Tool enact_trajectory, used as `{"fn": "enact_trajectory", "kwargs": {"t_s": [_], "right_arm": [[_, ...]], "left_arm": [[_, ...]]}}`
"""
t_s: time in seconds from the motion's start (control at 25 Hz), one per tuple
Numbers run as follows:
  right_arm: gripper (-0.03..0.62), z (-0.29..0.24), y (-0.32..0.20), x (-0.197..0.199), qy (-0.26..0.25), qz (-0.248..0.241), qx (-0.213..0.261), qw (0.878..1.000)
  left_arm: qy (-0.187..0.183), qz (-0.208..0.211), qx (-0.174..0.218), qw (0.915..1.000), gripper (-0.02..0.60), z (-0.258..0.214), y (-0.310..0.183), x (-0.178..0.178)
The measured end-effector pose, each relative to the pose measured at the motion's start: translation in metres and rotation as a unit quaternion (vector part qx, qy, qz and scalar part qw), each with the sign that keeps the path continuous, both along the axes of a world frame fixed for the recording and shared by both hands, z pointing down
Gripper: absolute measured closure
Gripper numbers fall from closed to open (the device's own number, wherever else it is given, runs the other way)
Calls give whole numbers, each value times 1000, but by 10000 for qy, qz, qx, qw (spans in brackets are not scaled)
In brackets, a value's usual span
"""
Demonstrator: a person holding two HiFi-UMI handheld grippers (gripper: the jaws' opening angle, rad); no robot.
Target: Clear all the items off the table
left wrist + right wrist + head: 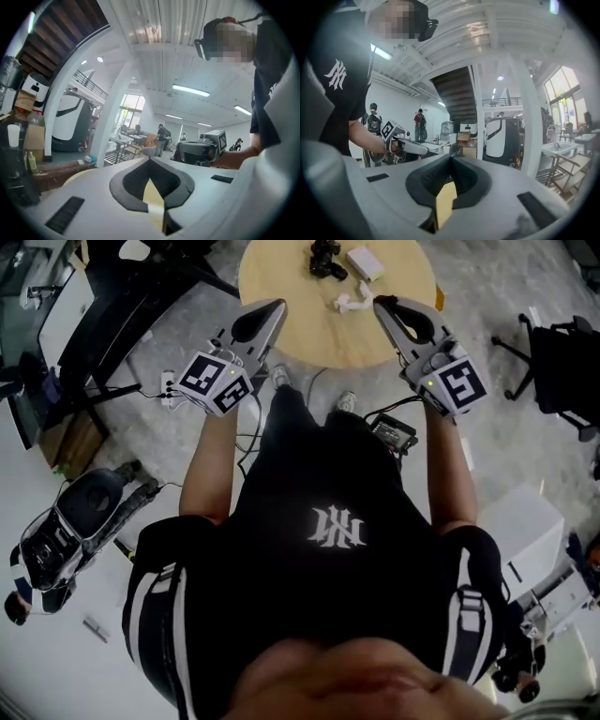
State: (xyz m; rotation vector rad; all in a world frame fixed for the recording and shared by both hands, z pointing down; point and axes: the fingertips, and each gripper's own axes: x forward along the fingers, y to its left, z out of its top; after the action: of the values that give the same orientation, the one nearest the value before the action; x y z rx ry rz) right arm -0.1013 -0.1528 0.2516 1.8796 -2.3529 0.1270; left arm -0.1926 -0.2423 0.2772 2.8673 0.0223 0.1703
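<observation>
In the head view a round wooden table (281,277) stands ahead of me. On it lie a black object (326,259), a flat white box (366,262) and a small crumpled white piece (352,301). My left gripper (277,307) hovers at the table's near left edge, its jaws pressed together with nothing between them. My right gripper (382,304) is over the near right edge, just right of the white piece, also shut and empty. Both gripper views look level across the room, with the left gripper (150,160) and right gripper (451,158) shut at the tips.
A black office chair (558,362) stands to the right of the table. On the floor near my feet are a black device (394,432) with cables and a white power strip (169,385). A grey machine (66,521) sits at the left, a white cabinet (525,531) at the right.
</observation>
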Motion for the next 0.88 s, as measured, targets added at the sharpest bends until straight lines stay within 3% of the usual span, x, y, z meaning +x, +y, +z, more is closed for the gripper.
{"fn": "enact_trajectory", "kwargs": {"t_s": [0.16,0.32,0.64,0.88], "right_arm": [[591,19,57,5,-349,160,-163,9991],[591,37,81,5,-613,200,-302,9975],[589,37,72,11,-524,312,-328,9976],[503,47,44,18,-271,366,-740,9962]], "left_arm": [[-147,136,-205,9996,569,12,56,10],[-245,176,-202,9993,569,17,82,12],[-407,408,-330,9978,569,30,75,15],[-285,378,-281,9985,569,32,52,21]]}}
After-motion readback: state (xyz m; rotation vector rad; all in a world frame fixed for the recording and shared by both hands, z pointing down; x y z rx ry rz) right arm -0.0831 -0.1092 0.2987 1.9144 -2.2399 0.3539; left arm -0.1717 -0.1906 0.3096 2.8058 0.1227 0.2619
